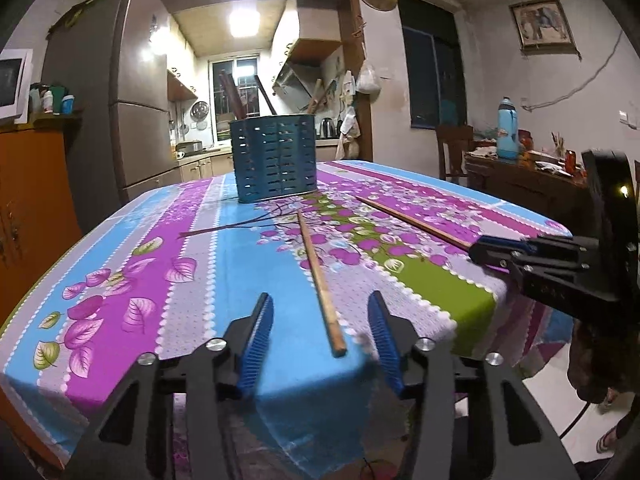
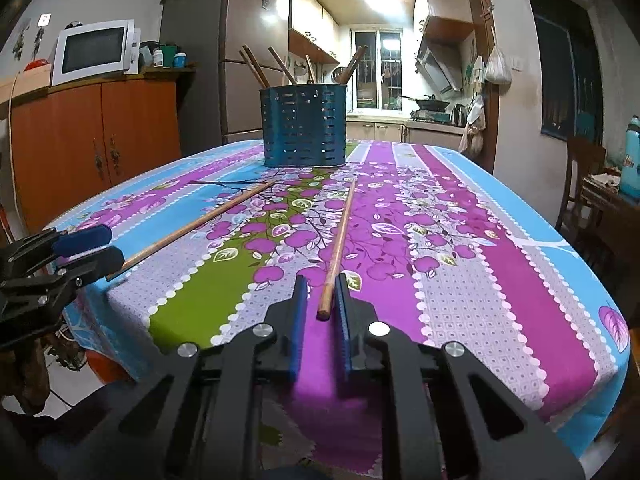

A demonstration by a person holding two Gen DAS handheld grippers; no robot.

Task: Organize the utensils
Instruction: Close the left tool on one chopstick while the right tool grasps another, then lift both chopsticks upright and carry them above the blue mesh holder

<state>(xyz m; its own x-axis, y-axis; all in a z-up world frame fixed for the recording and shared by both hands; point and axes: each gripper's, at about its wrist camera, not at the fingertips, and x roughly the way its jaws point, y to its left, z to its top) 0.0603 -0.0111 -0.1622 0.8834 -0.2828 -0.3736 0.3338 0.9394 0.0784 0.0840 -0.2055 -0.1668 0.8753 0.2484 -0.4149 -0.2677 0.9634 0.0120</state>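
chopsticks on floral tablecloth (image 1: pixel 208 216), seen from both wrist cameras. left gripper (image 1: pixel 320 320) has its blue ribbed fingers (image 1: pixel 262 320) spread wide on either side of the near end of one wooden chopstick (image 1: pixel 316 272), which lies flat on the cloth and touches neither finger; its far tip points toward the blue perforated utensil holder (image 1: pixel 275 158) standing upright at the far middle of the table. from the right wrist view the same chopstick (image 2: pixel 200 222) runs to the left gripper (image 2: pixel 94 246) at the left edge, where its near end is hidden behind the dark fingers. right gripper (image 2: pixel 322 304) has its fingers (image 2: pixel 343 300) drawn narrow about the near end of a second chopstick (image 2: pixel 338 240); that end lies against the right finger, with a small gap to the left one, so whether it is truly pinched cannot be told. in the left wrist view this second chopstick (image 1: pixel 416 220) vanishes into the right gripper (image 1: pixel 496 250) at the right edge, the finger gap unreadable there. holder (image 2: pixel 303 126) carries several dark chopsticks (image 2: pixel 256 68) leaning outward from its top; their lower parts are hidden by its wall. tablecloth (image 2: pixel 500 260) near edge is cut off below by the gripper bodies. white microwave (image 2: pixel 96 52) sits on an orange cabinet (image 2: pixel 96 136) at far left.
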